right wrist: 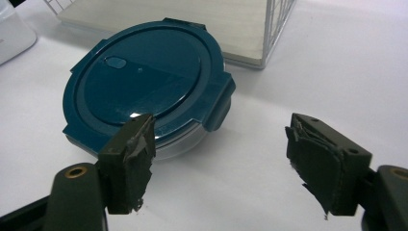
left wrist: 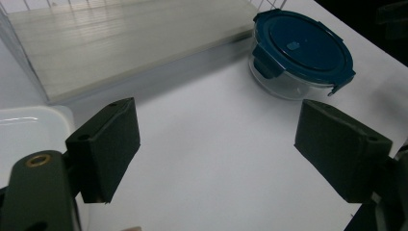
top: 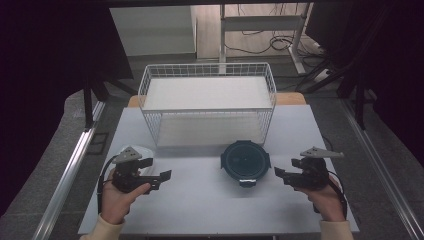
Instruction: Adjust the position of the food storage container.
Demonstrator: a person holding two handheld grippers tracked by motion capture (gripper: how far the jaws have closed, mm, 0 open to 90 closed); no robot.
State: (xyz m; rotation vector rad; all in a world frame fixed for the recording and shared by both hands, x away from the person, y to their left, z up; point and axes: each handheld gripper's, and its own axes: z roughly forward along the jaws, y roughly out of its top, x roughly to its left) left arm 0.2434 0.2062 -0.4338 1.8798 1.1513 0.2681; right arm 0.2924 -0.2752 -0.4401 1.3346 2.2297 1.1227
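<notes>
High view: round container w/ dark teal lid [top: 245, 161] sits on the white counter [top: 200, 200] just in front of the wire basket [top: 207, 102], between both hands. Left tool [top: 159, 178] and right tool [top: 281, 175] both hang spread wide, nothing in either. Risk imo: the right one's closest, and if it comes in level at the rim it'll prob just shove the container sideways instead of gripping it.

Left gripper view: the container [left wrist: 300, 53] is up at the far right, well apart from the jaws. White tub [left wrist: 29, 130] sits just beside the left jaw, so a careless swing could bump it.

Right gripper view: the container [right wrist: 146, 84] is near, partly behind the left jaw. Clear glass-looking body, snap clasps on the lid, small vent tab on top. The pads look torn and frayed, so grip on a smooth wall could slip.
</notes>
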